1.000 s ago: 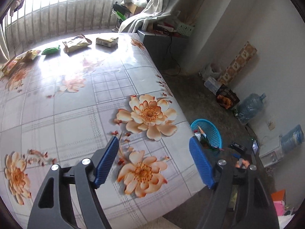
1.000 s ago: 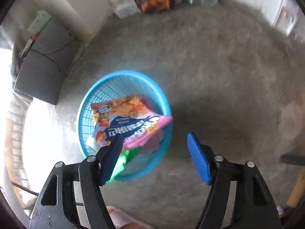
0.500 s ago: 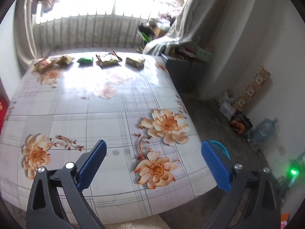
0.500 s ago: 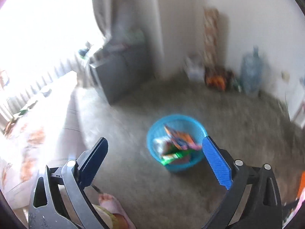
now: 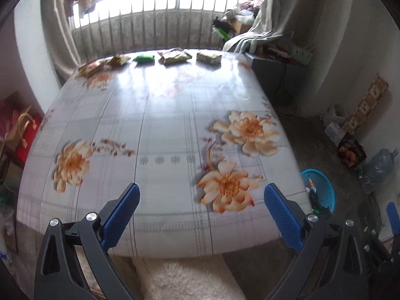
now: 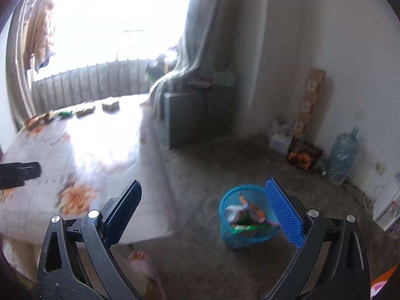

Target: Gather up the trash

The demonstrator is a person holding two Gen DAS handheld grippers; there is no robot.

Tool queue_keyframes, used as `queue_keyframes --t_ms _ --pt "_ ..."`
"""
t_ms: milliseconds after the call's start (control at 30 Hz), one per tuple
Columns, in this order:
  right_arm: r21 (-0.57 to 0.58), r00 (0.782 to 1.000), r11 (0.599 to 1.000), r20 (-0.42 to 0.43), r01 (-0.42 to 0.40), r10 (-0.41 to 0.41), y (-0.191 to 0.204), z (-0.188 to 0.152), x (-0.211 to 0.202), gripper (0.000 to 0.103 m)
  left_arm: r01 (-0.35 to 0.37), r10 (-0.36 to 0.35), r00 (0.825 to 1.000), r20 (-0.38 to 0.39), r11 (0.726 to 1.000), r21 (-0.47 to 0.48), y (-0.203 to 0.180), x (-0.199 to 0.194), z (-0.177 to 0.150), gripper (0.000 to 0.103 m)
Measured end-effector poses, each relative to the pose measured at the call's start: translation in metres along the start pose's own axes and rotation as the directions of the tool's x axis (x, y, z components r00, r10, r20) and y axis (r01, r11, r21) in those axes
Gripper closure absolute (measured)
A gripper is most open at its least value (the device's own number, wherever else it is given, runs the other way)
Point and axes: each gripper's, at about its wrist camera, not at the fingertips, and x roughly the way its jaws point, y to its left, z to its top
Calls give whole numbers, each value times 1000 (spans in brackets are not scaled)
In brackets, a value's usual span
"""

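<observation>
Since the earlier frame your right gripper [image 6: 201,207] has risen away from the blue basket [image 6: 247,236]; then it looked straight down into the basket, now it sees the basket from farther off on the concrete floor [image 6: 225,165], with colourful wrappers [image 6: 246,216] inside. Its fingers [image 6: 283,212] stand wide apart with nothing between them. Your left gripper [image 5: 201,212] has swung to face squarely along the tabletop [image 5: 162,130], which wears a floral cloth, and its fingers [image 5: 282,217] are likewise spread wide and hold nothing. Remaining trash sits in a row along the tabletop's far edge by the window railing [image 5: 155,27]: a green packet [image 5: 143,57], a crumpled yellowish wrapper [image 5: 174,56], a flat packet [image 5: 209,57] to its right, and further wrappers [image 5: 105,64] at the far-left corner. From the left view the basket stands on the floor just off the tabletop's near-right corner. A bare foot [image 6: 141,262] shows on the floor below the right gripper. A large water bottle [image 6: 342,157] stands against the wall.
</observation>
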Motion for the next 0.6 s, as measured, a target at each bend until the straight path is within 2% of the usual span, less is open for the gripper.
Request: queue_keyframes --t_ms 67,200,333,433,600 --pt "-5 999 1000 -38 2 -2 5 -6 0 8 -18 18 1000 4 1000 -19 0 1 -12 6" --pt "-43 996 999 -88 -4 1 15 -16 3 8 -32 32 999 -39 999 -18 -3 6 -23 6" --pt "-36 990 999 -138 1 -6 15 -23 7 8 -54 54 998 -15 998 -26 -5 1 -25 6" --pt "-30 989 1000 -145 11 -15 15 -24 7 8 -66 66 998 -3 998 -12 -7 -2 -25 6" --pt "-41 988 999 -152 21 -27 16 -26 8 8 -88 88 996 -29 996 -10 -5 1 -27 6"
